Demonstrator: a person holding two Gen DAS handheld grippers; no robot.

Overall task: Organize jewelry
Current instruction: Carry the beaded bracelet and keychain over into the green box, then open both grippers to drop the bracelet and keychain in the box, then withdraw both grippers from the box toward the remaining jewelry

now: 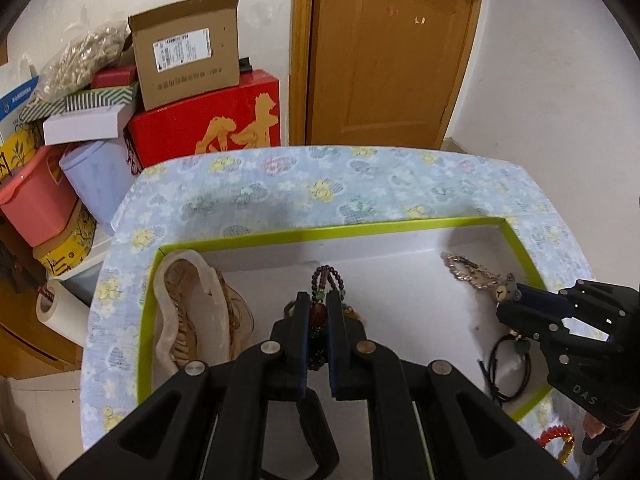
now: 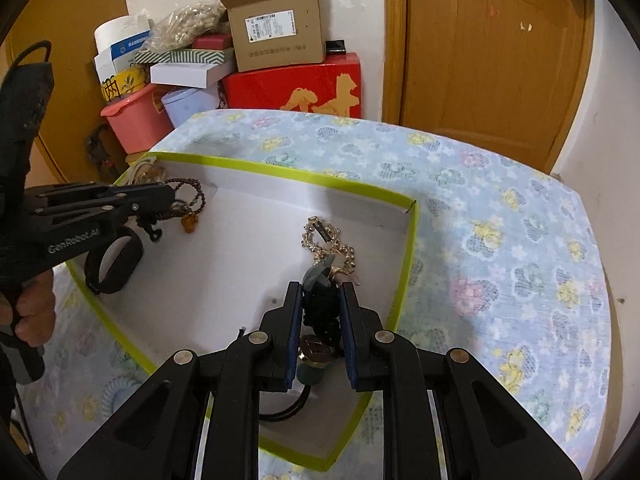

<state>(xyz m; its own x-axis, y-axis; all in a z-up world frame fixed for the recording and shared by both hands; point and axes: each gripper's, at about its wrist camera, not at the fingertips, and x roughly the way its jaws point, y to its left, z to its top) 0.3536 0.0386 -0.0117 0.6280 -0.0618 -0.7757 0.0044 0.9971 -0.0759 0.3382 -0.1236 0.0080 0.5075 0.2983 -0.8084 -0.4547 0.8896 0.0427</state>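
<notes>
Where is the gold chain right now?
The gold chain lies in the tray's far right corner, just ahead of the right tool.

A table [image 2: 500, 216] covered in a pale blue flowered cloth is set before a white wall [image 1: 560, 60] and a brown wooden door [image 1: 392, 52], and beyond its far left corner cartons, a red box [image 1: 208, 124] and a pink tub [image 1: 36, 200] are stacked.
</notes>
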